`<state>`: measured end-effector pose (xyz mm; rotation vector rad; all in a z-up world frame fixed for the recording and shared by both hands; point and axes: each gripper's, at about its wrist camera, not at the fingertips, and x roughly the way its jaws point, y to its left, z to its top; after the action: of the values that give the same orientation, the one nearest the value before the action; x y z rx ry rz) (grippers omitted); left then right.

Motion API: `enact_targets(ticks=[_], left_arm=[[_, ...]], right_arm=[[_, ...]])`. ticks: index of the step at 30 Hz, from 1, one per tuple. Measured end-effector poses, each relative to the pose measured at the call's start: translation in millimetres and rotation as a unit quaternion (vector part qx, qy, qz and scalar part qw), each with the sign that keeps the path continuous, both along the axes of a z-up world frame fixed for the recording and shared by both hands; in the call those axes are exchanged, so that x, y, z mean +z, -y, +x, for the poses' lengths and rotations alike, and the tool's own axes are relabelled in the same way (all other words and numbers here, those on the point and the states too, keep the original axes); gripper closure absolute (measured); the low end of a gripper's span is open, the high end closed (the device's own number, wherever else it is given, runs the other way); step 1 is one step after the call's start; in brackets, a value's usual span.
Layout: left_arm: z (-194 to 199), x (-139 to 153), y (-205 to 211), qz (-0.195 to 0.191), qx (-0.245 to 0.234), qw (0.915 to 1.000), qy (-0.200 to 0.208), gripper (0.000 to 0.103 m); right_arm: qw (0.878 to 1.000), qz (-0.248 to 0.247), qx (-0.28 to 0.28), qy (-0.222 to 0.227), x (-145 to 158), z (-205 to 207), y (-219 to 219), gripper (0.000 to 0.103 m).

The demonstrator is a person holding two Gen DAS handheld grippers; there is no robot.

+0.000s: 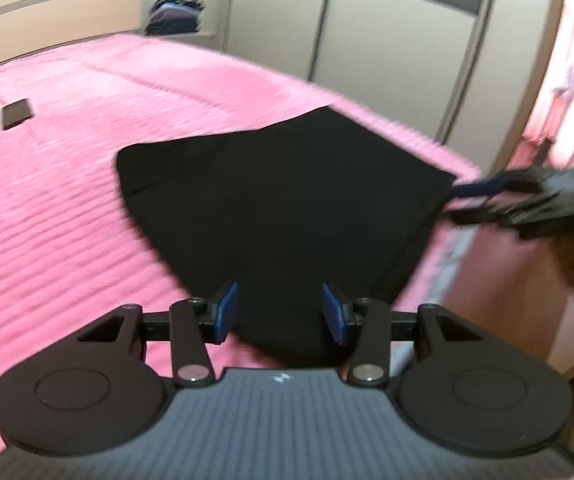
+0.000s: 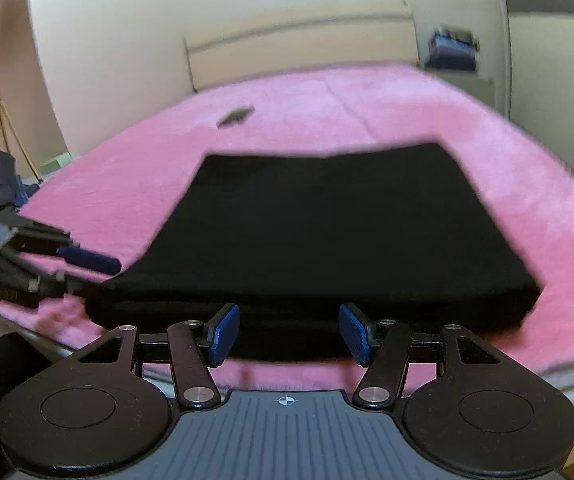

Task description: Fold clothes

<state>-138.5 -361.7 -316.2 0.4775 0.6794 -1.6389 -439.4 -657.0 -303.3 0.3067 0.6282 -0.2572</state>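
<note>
Folded black cloth garment (image 2: pixel 327 236) flat on pink fuzzy bedspread (image 1: pixel 67 200); left gripper (image 1: pixel 281 312), right gripper (image 2: pixel 289 334), jaws apart, empty, likely released for next fold.

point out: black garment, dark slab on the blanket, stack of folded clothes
black garment (image 2: pixel 327 232): right wrist view, middle of the folded cloth.
dark slab (image 1: pixel 17 113): left wrist view, its flat top.
stack of folded clothes (image 1: pixel 175 16): left wrist view, front of the pile.
</note>
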Motion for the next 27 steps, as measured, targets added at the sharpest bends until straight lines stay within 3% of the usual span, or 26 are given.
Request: enact_targets(ticks=[3,5,6,8,11,15,18,20,23,27], left_arm=[[-13,-22,11,0.041,-0.017,0.9989,0.015,0.060],[-18,-25,10,0.041,-0.018,0.9985,0.031,0.058],[-20,-23,8,0.038,-0.018,0.9984,0.038,0.058],[-23,-15,0,0.023,-0.022,0.9977,0.060,0.060],[-34,-6,-13,0.000,-0.033,0.9919,0.122,0.060],[-56,-3,-31,-0.031,-0.067,0.9747,0.211,0.051],[-77,-4,-37,-0.053,-0.098,0.9577,0.265,0.040],[-88,-6,-37,-0.058,-0.116,0.9498,0.285,0.039],[-100,-10,-30,-0.059,-0.128,0.9453,0.294,0.038],[-110,-15,-20,-0.060,-0.131,0.9441,0.296,0.036]], right_arm=[[1.000,-0.003,-0.005,-0.010,-2,2,-1,0.044],[1.000,-0.029,0.006,-0.009,7,-6,-7,0.043],[0.998,-0.053,0.012,-0.012,10,-9,-10,0.027],[0.993,-0.118,0.019,-0.027,13,-17,-17,0.008],[0.975,-0.210,0.045,-0.066,9,-22,-20,0.008],[0.936,-0.318,0.095,-0.120,4,-14,-17,0.008],[0.891,-0.400,0.148,-0.158,-1,-3,-14,0.008],[0.868,-0.425,0.182,-0.183,-7,5,-5,0.009],[0.854,-0.427,0.215,-0.206,-15,17,6,0.016],[0.815,-0.452,0.276,-0.234,-34,29,7,0.017]])
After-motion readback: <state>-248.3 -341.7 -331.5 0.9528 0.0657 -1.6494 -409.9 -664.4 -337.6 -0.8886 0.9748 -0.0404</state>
